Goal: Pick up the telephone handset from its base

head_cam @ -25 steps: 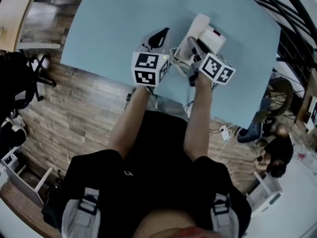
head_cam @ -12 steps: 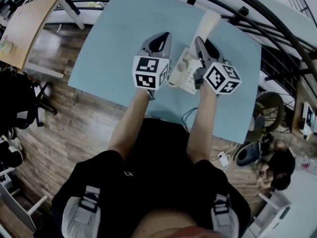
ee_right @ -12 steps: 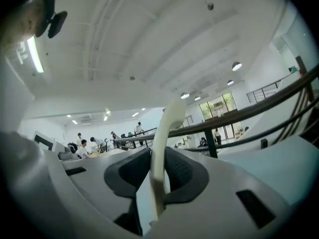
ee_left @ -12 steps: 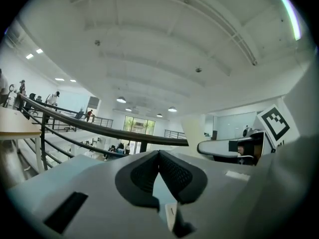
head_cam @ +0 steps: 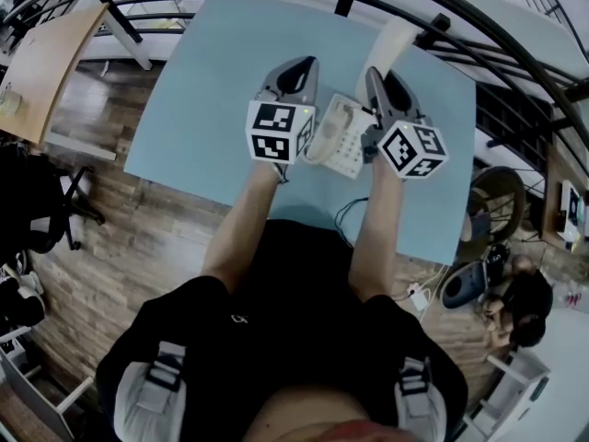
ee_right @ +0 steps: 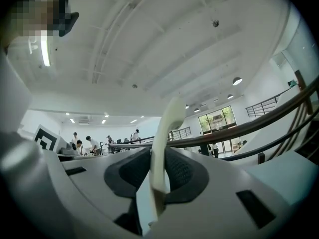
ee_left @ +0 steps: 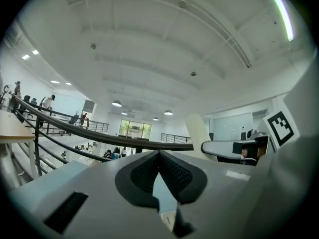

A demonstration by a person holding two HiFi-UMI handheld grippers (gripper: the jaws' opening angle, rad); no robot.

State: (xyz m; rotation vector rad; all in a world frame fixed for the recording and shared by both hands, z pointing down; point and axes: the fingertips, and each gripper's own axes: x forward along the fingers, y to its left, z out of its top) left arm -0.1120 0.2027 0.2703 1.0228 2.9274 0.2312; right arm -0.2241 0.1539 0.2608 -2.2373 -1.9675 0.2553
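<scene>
The cream telephone handset (head_cam: 390, 42) is clamped in my right gripper (head_cam: 379, 76) and sticks out beyond its jaws, well above the table. In the right gripper view the handset (ee_right: 166, 133) stands upright between the dark pads (ee_right: 182, 172). The telephone base (head_cam: 338, 136) lies on the light blue table (head_cam: 202, 90) between the two grippers, its cradle bare. My left gripper (head_cam: 296, 65) hovers to the left of the base, its jaws shut and holding nothing. In the left gripper view its tips (ee_left: 159, 154) meet, and the handset (ee_left: 197, 133) shows to the right.
Black railings (head_cam: 479, 35) arc past the table's far and right edges. A cable (head_cam: 345, 215) hangs off the near edge by my legs. A wooden desk (head_cam: 46, 58) stands at the far left over the plank floor (head_cam: 129, 238).
Both grippers have risen. The handset has come up off the base with the right gripper, leaving the cradle uncovered. The left gripper stayed shut and empty.
</scene>
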